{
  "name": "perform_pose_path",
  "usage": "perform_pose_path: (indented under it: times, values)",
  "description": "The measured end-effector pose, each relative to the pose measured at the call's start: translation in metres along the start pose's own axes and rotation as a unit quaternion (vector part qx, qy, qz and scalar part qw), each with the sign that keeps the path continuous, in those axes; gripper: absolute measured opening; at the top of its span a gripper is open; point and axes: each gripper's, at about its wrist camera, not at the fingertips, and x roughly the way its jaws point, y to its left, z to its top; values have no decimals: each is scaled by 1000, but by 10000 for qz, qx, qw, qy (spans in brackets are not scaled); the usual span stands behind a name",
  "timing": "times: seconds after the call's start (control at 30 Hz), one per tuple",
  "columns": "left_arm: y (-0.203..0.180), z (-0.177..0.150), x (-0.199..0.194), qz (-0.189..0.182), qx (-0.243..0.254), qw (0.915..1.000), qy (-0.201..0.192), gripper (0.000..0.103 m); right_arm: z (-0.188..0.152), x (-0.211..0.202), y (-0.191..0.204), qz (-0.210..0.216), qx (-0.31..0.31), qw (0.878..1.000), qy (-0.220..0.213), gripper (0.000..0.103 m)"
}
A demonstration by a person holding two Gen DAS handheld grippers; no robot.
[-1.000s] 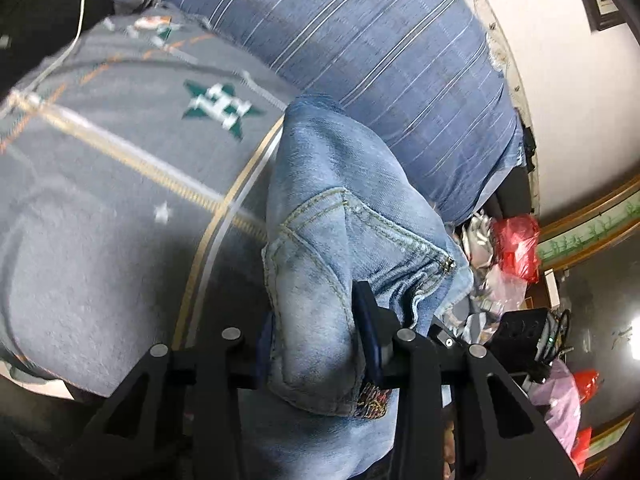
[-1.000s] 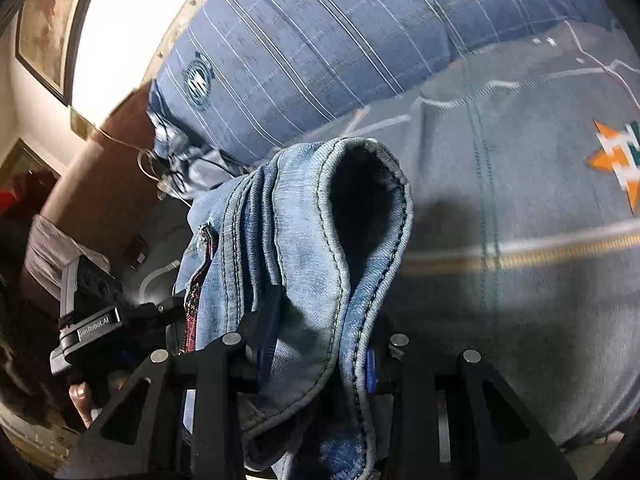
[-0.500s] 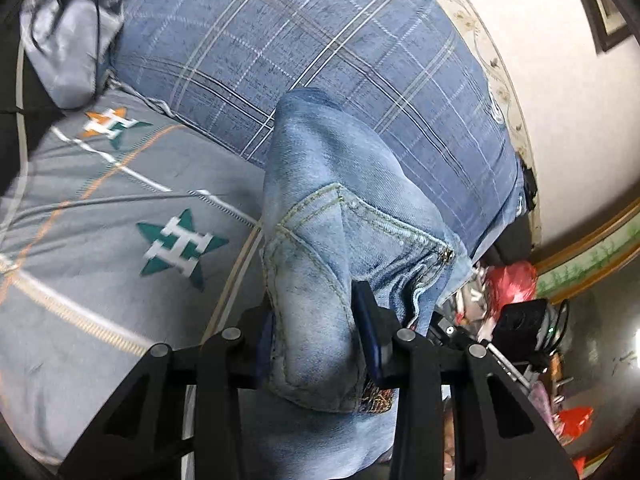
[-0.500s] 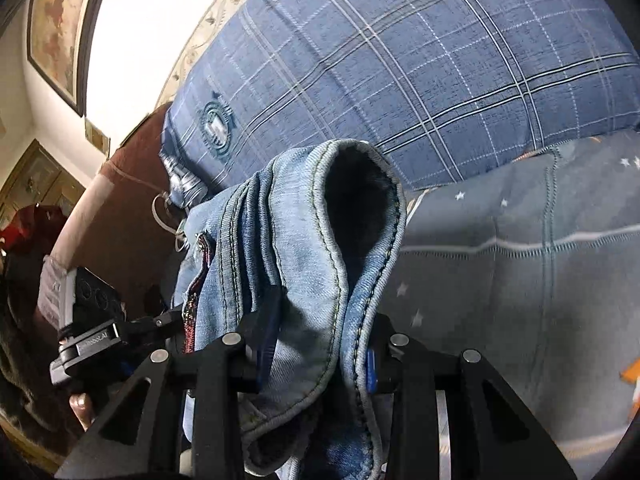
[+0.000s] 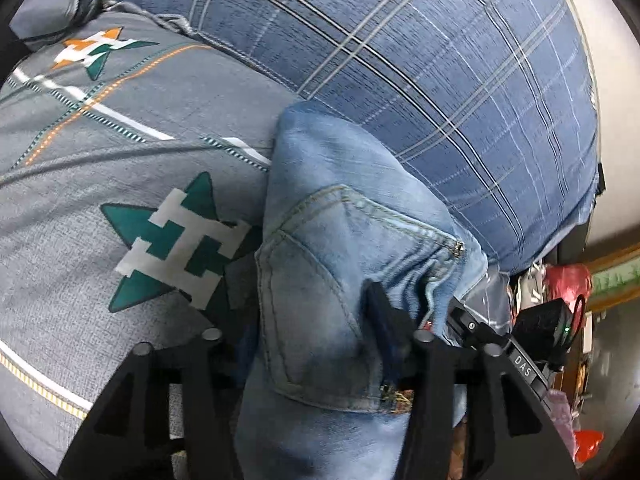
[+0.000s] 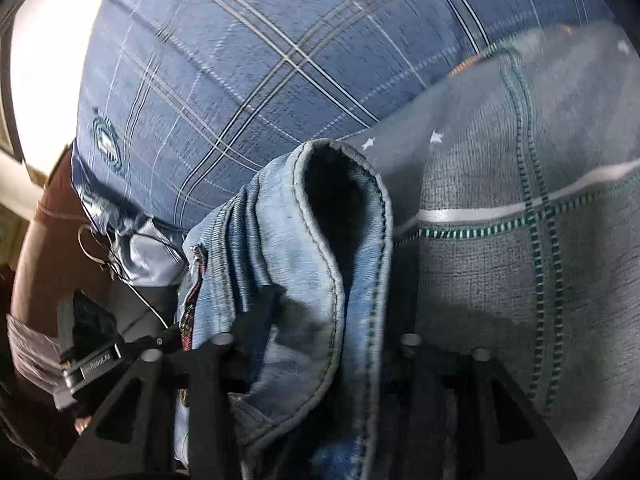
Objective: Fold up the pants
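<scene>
Light blue denim pants point(image 5: 340, 248) are bunched between the fingers of my left gripper point(image 5: 316, 320), which is shut on the fabric by a back pocket. My right gripper point(image 6: 320, 320) is shut on the pants' stitched waistband point(image 6: 340, 240), which loops up between its fingers. The pants hang close over a grey bedsheet point(image 5: 120, 140) with green star patterns. The other gripper's body shows at the right edge of the left wrist view point(image 5: 520, 356) and at the left edge of the right wrist view point(image 6: 92, 364).
A large blue plaid pillow point(image 5: 400, 60) lies just beyond the pants, also in the right wrist view point(image 6: 240, 60). Red bags and clutter point(image 5: 568, 280) sit beside the bed. A brown headboard point(image 6: 36, 260) and a cable point(image 6: 100, 248) are at the left.
Both grippers, still holding the pants, have moved forward and down toward the pillow and sheet. The pillow and sheet look nearer and larger.
</scene>
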Motion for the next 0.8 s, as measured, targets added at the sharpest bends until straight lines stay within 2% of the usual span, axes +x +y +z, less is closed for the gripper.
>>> perform_pose_path:
  times: [0.1,0.17,0.2,0.23,0.33,0.43,0.53,0.6,0.67,0.73,0.8]
  values:
    - [-2,-2,-2,260,201,9994,-131,70,-1,-6,2,-4,20,9999,-126,56]
    - [0,-3,-12,243,201,9994,-171,70,-5,-23,3,25,-57,9995,-317,57]
    - [0,-1,-19,226,192,9993,-221,70,-8,-32,2,38,-100,9990,-434,62]
    - [0,-3,-31,201,212,9990,-340,70,-13,-44,3,41,-100,9980,-624,67]
    - [-3,-10,-59,347,425,9955,-772,77,-20,-72,9,161,-90,9945,-1030,70]
    - [-13,-23,-77,846,826,9856,-1207,78,-34,-95,15,46,-152,9904,-1374,78]
    - [-19,-49,-87,1457,1421,9657,-1614,79,-54,-107,25,-173,-377,9882,-1473,79]
    - [-16,-67,-89,1765,1576,9551,-1783,80,-75,-116,35,-626,-680,9811,-1701,81]
    - [-9,-86,-93,1836,1534,9535,-1834,80,-96,-120,44,-1056,-916,9727,-1852,82]
    - [-9,-99,-96,1780,1555,9541,-1841,80,-109,-121,50,-1200,-1031,9702,-1836,82]
    - [-11,-115,-101,1777,1707,9501,-1910,82,-131,-123,56,-1269,-1133,9674,-1874,82]
